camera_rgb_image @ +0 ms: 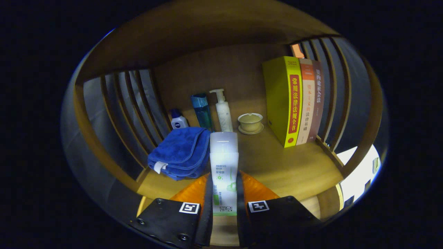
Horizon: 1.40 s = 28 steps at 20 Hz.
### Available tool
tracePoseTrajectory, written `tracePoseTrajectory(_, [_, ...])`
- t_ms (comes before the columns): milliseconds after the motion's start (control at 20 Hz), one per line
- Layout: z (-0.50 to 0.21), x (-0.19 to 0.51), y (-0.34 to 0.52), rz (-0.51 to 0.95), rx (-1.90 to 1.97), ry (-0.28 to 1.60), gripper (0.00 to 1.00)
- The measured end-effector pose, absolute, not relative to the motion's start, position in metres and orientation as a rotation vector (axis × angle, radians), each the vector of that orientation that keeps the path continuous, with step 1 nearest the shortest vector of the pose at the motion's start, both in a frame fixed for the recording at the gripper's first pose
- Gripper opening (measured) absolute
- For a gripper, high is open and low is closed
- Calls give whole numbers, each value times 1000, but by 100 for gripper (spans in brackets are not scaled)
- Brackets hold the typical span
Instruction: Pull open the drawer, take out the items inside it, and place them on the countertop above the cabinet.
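One white plastic tube with green print [224, 173] is clamped in the gripper [224, 193], both fingers pressed against its flat sides and closed down to the tube's width. Its long axis runs straight ahead along the fingers, the smooth rounded white cap end pointing away toward the back of the wooden countertop [277, 166]; whether it touches the wood cannot be told.

Just left of the cap lies one folded blue terry towel [180, 152], soft and thick, near the countertop's left edge, with a small white loop at its near corner.

Beyond the cap, along the back edge, stand three bottles: a white pump bottle [223, 110], slim and upright; a tall translucent teal bottle [202, 112] just left of it; and a short white bottle with a blue cap [178, 121] in the back left corner. Right of the pump bottle sits one pale glazed lidded cup on a saucer [250, 122], round and squat.

At the back right stand three upright books [294, 100], spines forward: a thick yellow one, then an orange-and-cream one, then a dark brownish one. Curved wooden slats [131, 103] rail both side edges.
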<state>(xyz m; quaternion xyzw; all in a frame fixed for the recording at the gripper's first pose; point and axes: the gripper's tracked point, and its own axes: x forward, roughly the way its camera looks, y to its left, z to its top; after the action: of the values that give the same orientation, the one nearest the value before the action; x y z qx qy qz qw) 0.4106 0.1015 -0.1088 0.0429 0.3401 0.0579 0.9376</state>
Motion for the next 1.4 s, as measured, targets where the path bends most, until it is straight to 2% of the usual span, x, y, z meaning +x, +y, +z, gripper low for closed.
tracePoseTrajectory(200, [-147, 424, 107, 103, 31, 749, 38])
tracePoseTrajectory(600, [-175, 454, 115, 76, -27, 701, 38])
tracePoseTrajectory(850, [-186, 455, 115, 63, -32, 671, 43])
tracePoseTrajectory(1100, [-192, 453, 110, 40, -9, 665, 64])
tracePoseTrajectory(1400, [-166, 445, 112, 64, -39, 603, 99])
